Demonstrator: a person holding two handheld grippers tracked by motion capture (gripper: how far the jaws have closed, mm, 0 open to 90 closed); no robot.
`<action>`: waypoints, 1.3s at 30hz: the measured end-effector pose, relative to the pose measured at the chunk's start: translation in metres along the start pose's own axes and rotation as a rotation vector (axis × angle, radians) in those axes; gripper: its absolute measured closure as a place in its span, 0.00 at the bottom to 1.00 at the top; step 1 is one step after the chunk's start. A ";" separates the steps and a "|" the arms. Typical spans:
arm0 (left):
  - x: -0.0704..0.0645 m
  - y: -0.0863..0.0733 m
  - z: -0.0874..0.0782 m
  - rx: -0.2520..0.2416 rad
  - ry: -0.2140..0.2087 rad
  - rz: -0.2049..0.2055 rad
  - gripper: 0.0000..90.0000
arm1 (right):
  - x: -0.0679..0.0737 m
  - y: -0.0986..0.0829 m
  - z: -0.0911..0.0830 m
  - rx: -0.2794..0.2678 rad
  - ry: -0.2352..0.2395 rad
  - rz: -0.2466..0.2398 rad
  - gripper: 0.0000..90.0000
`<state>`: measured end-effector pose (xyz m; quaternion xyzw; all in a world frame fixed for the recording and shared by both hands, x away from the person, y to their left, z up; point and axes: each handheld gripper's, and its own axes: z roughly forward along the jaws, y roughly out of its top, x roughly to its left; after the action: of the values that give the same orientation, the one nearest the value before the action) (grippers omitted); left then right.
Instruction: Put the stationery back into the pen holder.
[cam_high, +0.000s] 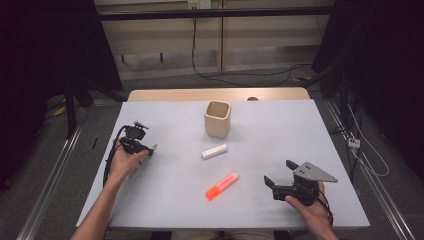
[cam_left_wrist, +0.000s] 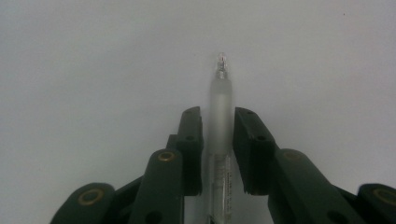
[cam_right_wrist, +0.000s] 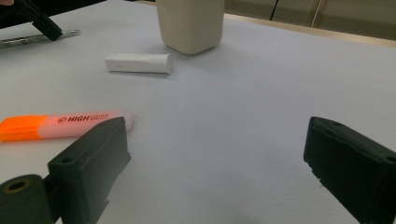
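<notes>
Lying between left gripper (cam_left_wrist: 218, 116) jaws: pen (cam_left_wrist: 220, 93).

Our left tongs (cam_left_wrist: 218, 140) are black with little brass-coloured rivets, and the pen (cam_left_wrist: 220, 100) between them is frosted clear with a see-through tip. Our right tongs (cam_right_wrist: 219, 172) are plain black too, topped by a grey plate in the high view. Mid-frame there's a highlighter (cam_high: 221, 186), bright orange cap and pale pinkish barrel with black lettering. Above it sits a white tube (cam_high: 214, 151), then a cream cup (cam_high: 217, 119). The table (cam_high: 280, 130) is pale grey-lilac with a light wood edge at the back.
</notes>
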<state>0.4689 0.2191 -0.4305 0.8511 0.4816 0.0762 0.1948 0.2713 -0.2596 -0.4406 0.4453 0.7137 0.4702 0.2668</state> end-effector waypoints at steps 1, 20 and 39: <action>0.001 0.001 0.000 0.007 -0.001 0.004 0.82 | 0.000 0.000 0.000 0.000 0.001 0.000 0.07; 0.004 0.002 -0.001 0.006 -0.020 -0.002 0.90 | -0.001 0.000 -0.001 -0.001 -0.004 0.002 0.07; -0.003 0.001 -0.022 -0.204 -0.062 -0.018 0.90 | -0.002 0.000 -0.001 -0.007 -0.011 0.008 0.07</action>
<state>0.4608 0.2219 -0.4101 0.8243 0.4728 0.0966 0.2962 0.2714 -0.2621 -0.4404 0.4498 0.7089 0.4712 0.2702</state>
